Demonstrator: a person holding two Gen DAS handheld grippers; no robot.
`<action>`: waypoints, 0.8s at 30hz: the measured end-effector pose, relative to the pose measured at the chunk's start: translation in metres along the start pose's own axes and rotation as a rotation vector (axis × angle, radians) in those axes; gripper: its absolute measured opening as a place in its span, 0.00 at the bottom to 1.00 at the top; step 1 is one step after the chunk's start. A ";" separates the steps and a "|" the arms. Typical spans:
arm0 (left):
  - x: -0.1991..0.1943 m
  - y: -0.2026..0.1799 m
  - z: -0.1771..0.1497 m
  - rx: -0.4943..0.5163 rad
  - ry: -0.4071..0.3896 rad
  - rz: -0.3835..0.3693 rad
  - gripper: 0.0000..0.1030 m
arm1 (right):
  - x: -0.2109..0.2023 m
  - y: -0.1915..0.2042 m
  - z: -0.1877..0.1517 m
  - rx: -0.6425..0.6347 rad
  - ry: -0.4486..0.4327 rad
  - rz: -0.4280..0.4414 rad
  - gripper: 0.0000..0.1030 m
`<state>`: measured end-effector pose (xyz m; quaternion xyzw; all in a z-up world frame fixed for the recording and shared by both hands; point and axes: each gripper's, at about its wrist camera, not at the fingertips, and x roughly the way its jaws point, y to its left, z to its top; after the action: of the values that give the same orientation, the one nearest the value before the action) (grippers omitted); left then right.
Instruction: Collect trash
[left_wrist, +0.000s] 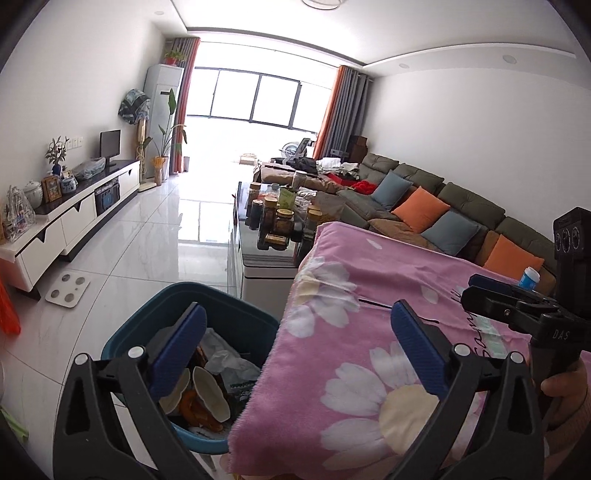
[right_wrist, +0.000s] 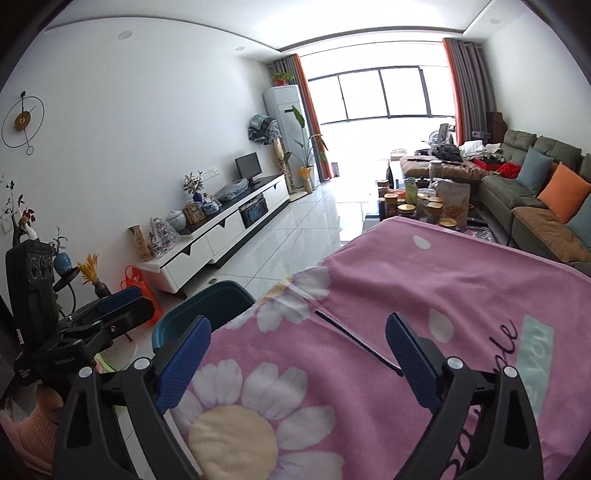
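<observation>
A blue trash bin (left_wrist: 236, 314) stands on the floor left of a table under a pink flowered blanket (left_wrist: 369, 332). It holds crumpled white wrappers (left_wrist: 225, 358), shell-like scraps (left_wrist: 210, 393) and orange peel. My left gripper (left_wrist: 299, 350) is open and empty, one finger over the bin, the other over the blanket edge. My right gripper (right_wrist: 301, 363) is open and empty above the blanket (right_wrist: 406, 314). The bin's rim (right_wrist: 218, 295) shows left of it. A thin black stick (right_wrist: 358, 343) lies on the blanket. A small blue-capped bottle (left_wrist: 529, 277) shows behind the right gripper (left_wrist: 491, 291).
A coffee table (left_wrist: 258, 254) crowded with jars stands beyond the blanket. A grey sofa (left_wrist: 443, 206) with cushions runs along the right wall. A white TV cabinet (left_wrist: 74, 218) lines the left wall. A bathroom scale (left_wrist: 68, 290) lies on the tiled floor. An orange bag (right_wrist: 142, 291) sits by the cabinet.
</observation>
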<state>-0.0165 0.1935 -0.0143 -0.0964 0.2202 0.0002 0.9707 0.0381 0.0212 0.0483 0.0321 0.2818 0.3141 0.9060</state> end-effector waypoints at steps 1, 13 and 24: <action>0.000 -0.008 -0.001 0.005 -0.002 -0.012 0.95 | -0.009 -0.005 -0.003 0.003 -0.017 -0.029 0.93; 0.009 -0.096 -0.003 0.075 -0.091 -0.032 0.95 | -0.085 -0.057 -0.040 0.084 -0.175 -0.310 0.93; 0.002 -0.141 -0.010 0.142 -0.154 -0.065 0.95 | -0.127 -0.064 -0.060 0.098 -0.288 -0.462 0.93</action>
<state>-0.0126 0.0528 0.0027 -0.0340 0.1413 -0.0397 0.9886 -0.0405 -0.1117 0.0447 0.0552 0.1646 0.0772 0.9818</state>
